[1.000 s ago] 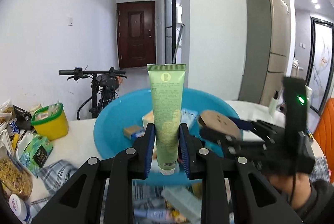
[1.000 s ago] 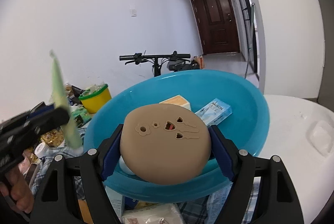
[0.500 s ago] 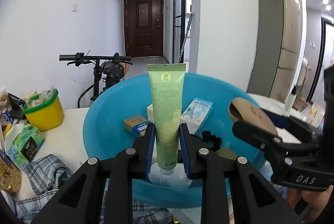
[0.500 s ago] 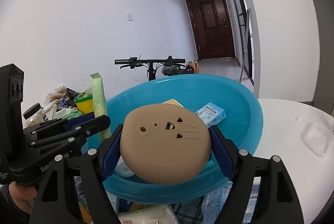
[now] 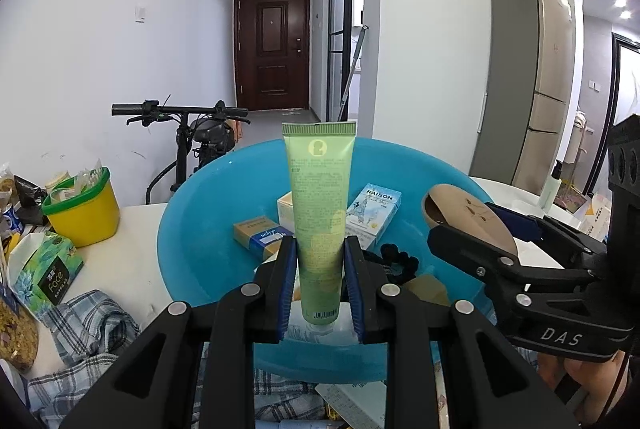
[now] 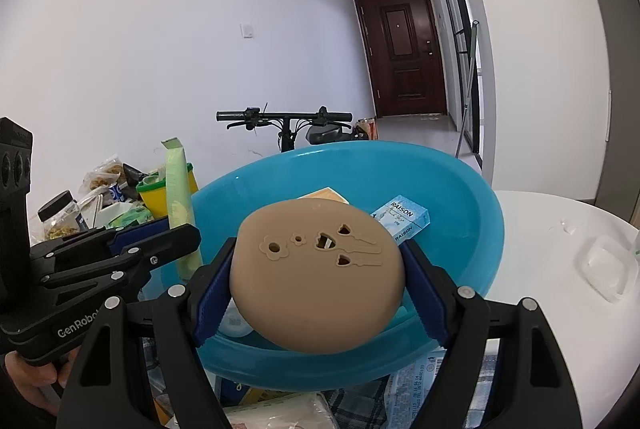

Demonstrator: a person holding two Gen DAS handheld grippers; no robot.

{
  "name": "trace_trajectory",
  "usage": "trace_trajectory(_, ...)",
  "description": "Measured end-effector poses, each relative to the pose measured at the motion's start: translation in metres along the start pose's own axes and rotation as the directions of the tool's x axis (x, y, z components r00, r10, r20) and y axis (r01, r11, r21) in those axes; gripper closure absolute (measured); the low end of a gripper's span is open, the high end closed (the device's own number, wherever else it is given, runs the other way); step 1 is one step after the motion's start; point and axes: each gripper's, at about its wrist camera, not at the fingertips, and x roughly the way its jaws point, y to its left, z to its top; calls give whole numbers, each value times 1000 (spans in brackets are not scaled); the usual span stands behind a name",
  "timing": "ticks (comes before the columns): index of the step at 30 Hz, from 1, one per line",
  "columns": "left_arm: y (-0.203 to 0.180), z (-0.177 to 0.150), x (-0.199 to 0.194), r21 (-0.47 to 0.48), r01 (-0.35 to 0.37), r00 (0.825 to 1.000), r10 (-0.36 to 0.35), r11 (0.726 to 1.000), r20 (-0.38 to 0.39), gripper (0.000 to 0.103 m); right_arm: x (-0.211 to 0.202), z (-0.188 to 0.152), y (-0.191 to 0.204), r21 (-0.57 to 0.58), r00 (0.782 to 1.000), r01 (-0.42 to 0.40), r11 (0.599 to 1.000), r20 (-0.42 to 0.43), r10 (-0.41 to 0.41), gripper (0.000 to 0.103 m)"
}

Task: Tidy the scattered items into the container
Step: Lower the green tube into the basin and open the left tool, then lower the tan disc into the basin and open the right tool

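Blue basin (image 5: 192, 229) mid-frame already holds several small boxes. Left gripper (image 5: 320, 283) clamps upright green tube (image 5: 320, 205); right gripper (image 6: 318, 283) clamps tan disc (image 6: 316, 277), both over near rim. Clutter left on table (image 5: 136, 229), lower left.

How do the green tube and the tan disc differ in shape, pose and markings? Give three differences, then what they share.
The green tube is long and flat; the tan disc is round. The tube stands upright; the disc lies tilted, face up. The tube carries print; the disc has cut-out holes. Both are clamped in grippers at the blue basin.
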Motion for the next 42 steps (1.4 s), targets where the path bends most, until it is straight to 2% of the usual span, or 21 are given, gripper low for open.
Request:
trace_trajectory(20,2,-5,-3,-23,5,1000,-5,1000,0,78,0,-2,8,-29,1000,12,1000,3,-12,25)
trace_trajectory(25,1,-5,-3,-15,-6,1000,6,1000,1,78,-2,-2,9,-33,1000,18,999,8,-18,25)
trace_trajectory(26,1,-5,-2,-15,-32,999,32,999,-2,78,-2,-2,8,-31,1000,19,999,8,-19,25)
trace_trajectory(27,1,-5,-2,-16,-56,998,56,998,1,74,-2,-2,8,-29,1000,20,999,10,-20,25)
trace_trajectory(28,2,-6,-2,-17,-73,997,73,997,7,51,-2,-1,8,-29,1000,20,999,10,-20,25)
trace_trajectory(29,3,-6,-4,-22,-84,996,85,996,15,35,-2,-1,8,-30,1000,21,999,10,-21,26)
trace_trajectory(30,6,-5,-6,-36,-140,990,141,990,30,14,-3,-1,6,-25,1000,20,999,15,-20,25)
trace_trajectory(31,10,-4,-9,-50,-156,986,158,987,50,9,-5,0,4,-13,1000,15,1000,19,-15,25)
trace_trajectory(34,24,0,-15,-111,-84,994,92,990,61,7,-6,2,2,-16,999,24,1000,24,-24,25)
trace_trajectory(37,30,1,-16,-124,-117,990,126,985,64,0,-5,2,4,-22,1000,18,1000,16,-18,25)
trace_trajectory(39,32,0,-13,-117,-143,988,149,983,48,0,-6,1,5,-27,1000,21,999,17,-21,25)
trace_trajectory(42,36,-2,-6,-119,-139,990,141,983,14,0,-6,1,4,-27,1000,24,999,15,-23,25)
